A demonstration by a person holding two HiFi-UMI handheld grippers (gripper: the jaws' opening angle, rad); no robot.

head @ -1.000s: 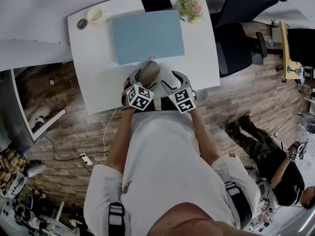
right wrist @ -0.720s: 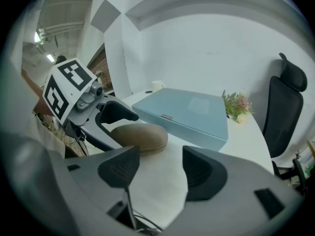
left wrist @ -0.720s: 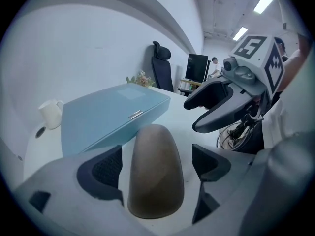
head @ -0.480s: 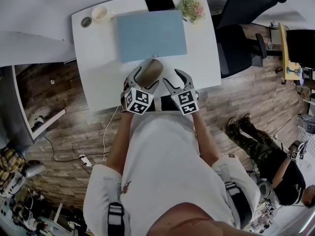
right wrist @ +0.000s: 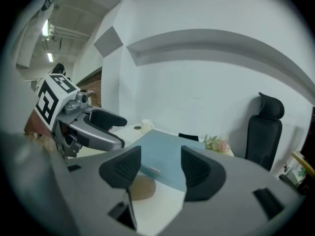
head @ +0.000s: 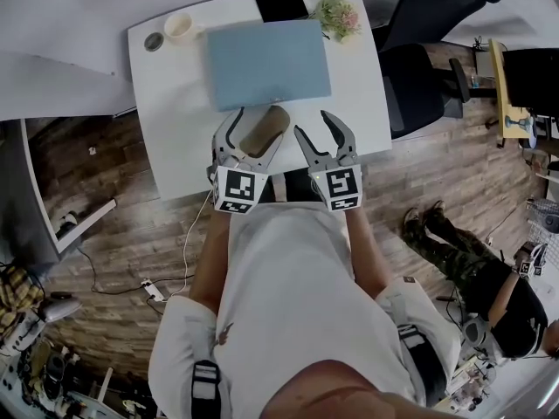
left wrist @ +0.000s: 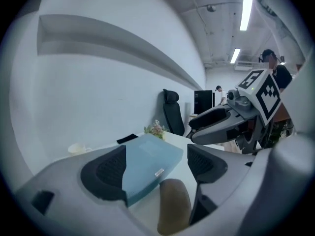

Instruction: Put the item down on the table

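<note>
Mid-frame on the table (head: pixel 175 103), the pouch (head: pixel 266 132) lies between the wide-spread jaws of the left gripper (head: pixel 259 122); right gripper (head: pixel 314 122) gapes too, empty.

We log no legible text, brand or number: the left gripper (head: pixel 258 127) and right gripper (head: pixel 315 125) carry only black-and-white square patterns on their cubes, and the small tag (left wrist: pixel 159 172) edging the blue pad (head: pixel 266 59), upper centre, is too small to read.

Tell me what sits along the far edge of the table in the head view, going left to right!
small dark round thing → white cup → flat black thing → flowers
</note>
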